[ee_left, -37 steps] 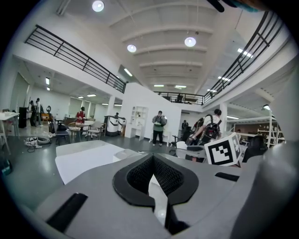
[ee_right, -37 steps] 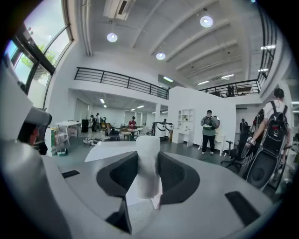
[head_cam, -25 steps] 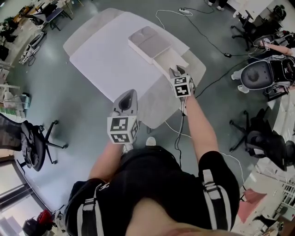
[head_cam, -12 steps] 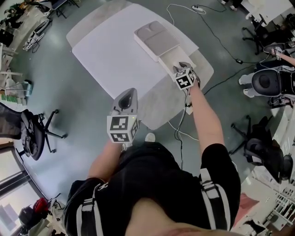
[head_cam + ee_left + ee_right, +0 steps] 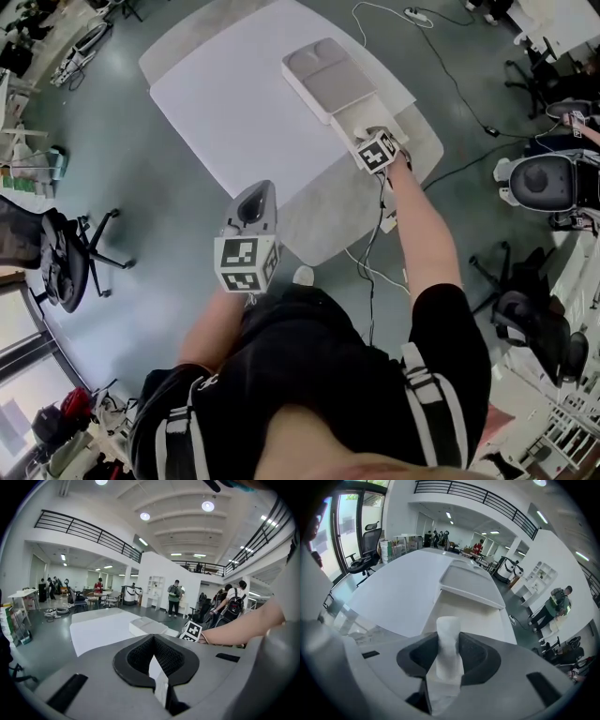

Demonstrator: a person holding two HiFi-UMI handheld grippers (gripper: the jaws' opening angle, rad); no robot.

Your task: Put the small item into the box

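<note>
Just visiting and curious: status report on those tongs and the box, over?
Left tongs shut, empty, held back. Right tongs shut on small item, at near edge of open box. Nothing in the way.

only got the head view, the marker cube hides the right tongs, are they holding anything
observer: yes, the right tongs are clamped on a small white roll; it sticks out past the pads.
operator: anything already in the box
observer: the right gripper view shows the box open just ahead of the roll, and the part of its pale inside that shows is bare.
</note>
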